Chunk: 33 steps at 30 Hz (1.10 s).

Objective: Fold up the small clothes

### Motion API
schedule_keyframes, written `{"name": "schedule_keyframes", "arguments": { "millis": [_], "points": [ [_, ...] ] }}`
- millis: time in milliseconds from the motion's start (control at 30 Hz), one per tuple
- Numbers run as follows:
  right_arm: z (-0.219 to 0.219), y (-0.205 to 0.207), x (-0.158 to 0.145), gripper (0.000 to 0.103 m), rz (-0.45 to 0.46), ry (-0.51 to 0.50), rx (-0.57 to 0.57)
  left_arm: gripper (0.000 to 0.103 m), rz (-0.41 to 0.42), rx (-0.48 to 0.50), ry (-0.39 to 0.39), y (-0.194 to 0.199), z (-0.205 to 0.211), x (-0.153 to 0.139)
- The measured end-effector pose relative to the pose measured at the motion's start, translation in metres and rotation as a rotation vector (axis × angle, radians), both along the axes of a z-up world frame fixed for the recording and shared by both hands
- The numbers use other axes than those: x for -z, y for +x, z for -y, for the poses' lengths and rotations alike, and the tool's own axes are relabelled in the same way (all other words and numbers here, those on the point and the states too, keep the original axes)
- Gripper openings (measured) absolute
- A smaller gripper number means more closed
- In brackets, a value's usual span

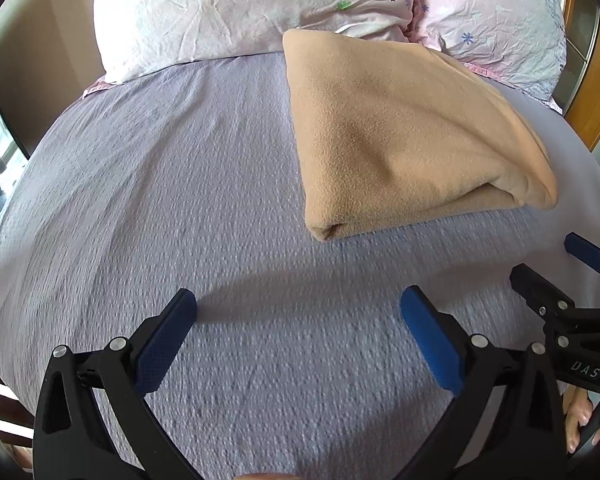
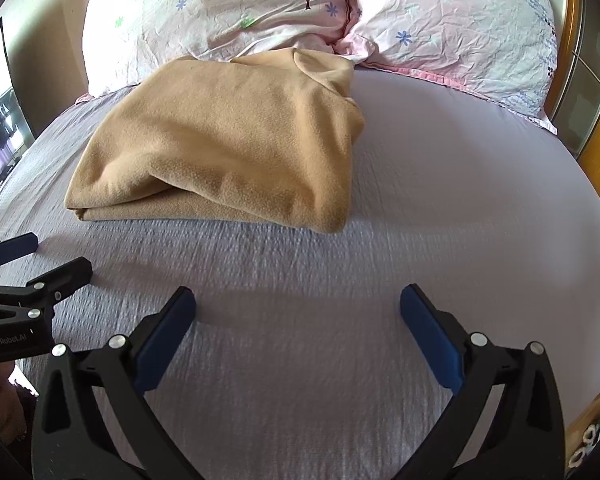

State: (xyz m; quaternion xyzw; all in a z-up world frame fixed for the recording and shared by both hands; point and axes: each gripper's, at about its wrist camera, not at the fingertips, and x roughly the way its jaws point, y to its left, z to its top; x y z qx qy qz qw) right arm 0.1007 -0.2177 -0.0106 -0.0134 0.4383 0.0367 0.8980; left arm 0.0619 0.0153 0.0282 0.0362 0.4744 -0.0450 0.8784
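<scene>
On the bed: here's the layout, both tongs low over the lavender sheet [image 1: 180, 184].
Garment: a tan fleece [image 1: 404, 140], folded into a thick bundle, lies flat on the sheet toward the head of the bed, its far corner touching the pillows.
Fleece, right view: the same fleece [image 2: 228, 144] sits left of centre, fold edge facing the camera, layers showing at the near edge.
Pillows: two pink floral pillows [image 2: 228, 12] side by side at the head, one printed with a bare tree.
Left tongs: the left tongs [image 1: 298, 320] are spread wide, blue pads apart, nothing between them, only sheet below. The fleece is ahead and to the right, well apart from the tips.
Right tongs: the right tongs [image 2: 298, 318] gape just as wide, holding nothing, with the fleece ahead and to the left, not touching.
Neighbours: each tool peeks into the other's view — right tongs [image 1: 580, 264] at the right edge, left tongs [image 2: 24, 260] at the left edge.
Headboard: a wooden frame [image 2: 596, 136] shows at the far right.
</scene>
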Motion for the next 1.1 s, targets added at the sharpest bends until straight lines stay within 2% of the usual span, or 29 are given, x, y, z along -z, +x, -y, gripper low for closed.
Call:
{"name": "schedule_keyframes", "arguments": {
  "millis": [1100],
  "points": [
    [-0.0002,0.0002,-0.0009,0.101,0.014,0.002,0.016,0.102,-0.011,0.005,0.003,0.0025,-0.0013,-0.0003]
  ]
}}
